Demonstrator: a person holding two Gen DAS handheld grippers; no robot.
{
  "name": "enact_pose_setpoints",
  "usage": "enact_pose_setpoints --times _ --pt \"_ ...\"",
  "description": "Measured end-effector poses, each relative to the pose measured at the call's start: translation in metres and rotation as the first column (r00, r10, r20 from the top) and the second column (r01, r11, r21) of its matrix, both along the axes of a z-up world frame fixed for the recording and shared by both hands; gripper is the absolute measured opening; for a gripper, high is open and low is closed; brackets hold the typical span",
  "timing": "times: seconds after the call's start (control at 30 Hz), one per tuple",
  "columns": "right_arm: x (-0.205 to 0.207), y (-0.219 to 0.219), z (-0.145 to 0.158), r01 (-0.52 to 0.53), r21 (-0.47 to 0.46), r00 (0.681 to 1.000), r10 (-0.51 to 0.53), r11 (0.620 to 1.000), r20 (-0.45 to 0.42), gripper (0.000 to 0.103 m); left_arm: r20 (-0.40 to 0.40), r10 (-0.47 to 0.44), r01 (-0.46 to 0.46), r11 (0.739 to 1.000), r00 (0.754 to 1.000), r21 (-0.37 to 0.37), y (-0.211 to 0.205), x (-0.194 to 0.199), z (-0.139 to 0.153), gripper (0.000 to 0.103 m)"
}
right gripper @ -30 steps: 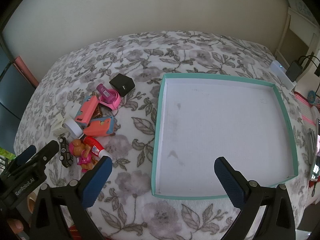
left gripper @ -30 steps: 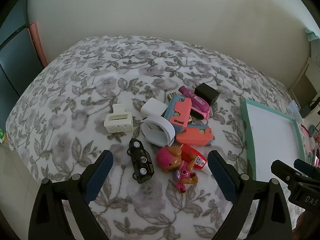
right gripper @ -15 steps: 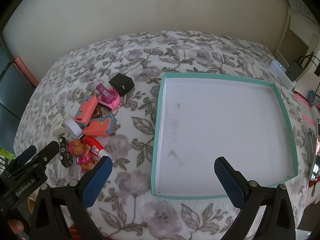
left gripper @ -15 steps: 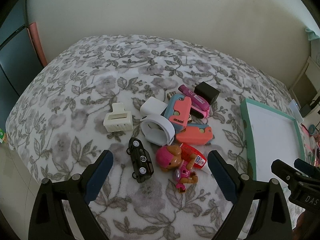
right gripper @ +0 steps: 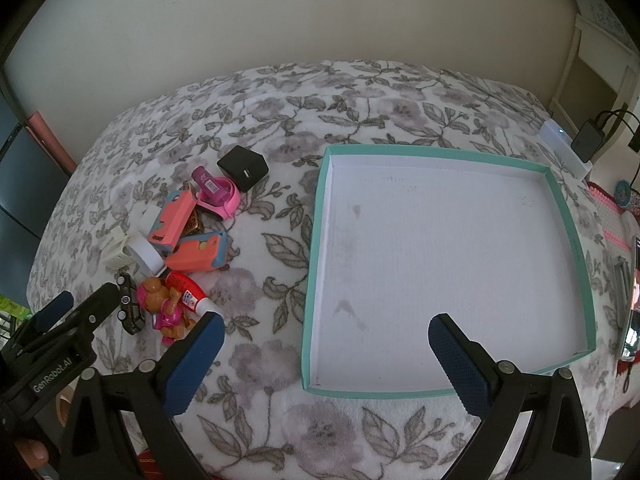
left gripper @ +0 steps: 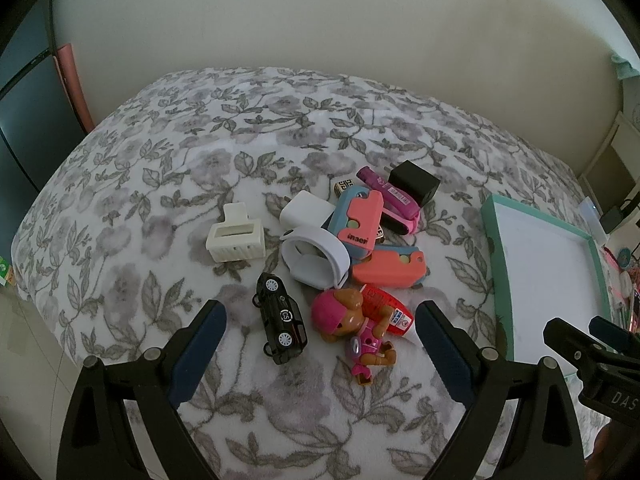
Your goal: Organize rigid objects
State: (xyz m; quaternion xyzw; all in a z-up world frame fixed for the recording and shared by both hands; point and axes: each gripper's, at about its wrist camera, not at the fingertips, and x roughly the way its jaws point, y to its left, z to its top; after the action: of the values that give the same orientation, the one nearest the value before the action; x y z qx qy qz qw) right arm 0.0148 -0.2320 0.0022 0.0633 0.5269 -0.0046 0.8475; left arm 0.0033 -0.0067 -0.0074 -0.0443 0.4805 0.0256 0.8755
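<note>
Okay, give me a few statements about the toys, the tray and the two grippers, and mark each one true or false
1. The teal tray holds no objects. True.
2. The left hand-held gripper is shut on the black toy car. False: it is open, and the car lies on the blanket between its fingers, ungripped.
3. The black charger cube sits at the far end of the pile. True.
4. The pink toy dog is inside the tray. False: it lies on the blanket beside the car.
5. The right hand-held gripper is open. True.

Both wrist views high over the bed (left gripper: 248, 128), sharing toy pile (left gripper: 344, 248) and tray (right gripper: 316, 240).
</note>
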Motion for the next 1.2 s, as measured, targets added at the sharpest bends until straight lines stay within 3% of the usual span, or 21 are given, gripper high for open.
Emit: enact_pose_setpoints --times 0.93,1.2 --pt "0.002 0.002 0.000 0.001 -0.002 1.000 -0.001 1.000 -0.003 0.103 -0.018 0.000 0.000 1.000 1.000 -0.001 0.000 0.002 -0.004 0.096" --pt "0.001 0.005 -0.001 -0.012 0.016 1.000 0.012 1.000 -0.014 0.103 -0.047 0.024 -0.024 1.000 0.999 0.007 0.017 0.010 0.002 0.096"
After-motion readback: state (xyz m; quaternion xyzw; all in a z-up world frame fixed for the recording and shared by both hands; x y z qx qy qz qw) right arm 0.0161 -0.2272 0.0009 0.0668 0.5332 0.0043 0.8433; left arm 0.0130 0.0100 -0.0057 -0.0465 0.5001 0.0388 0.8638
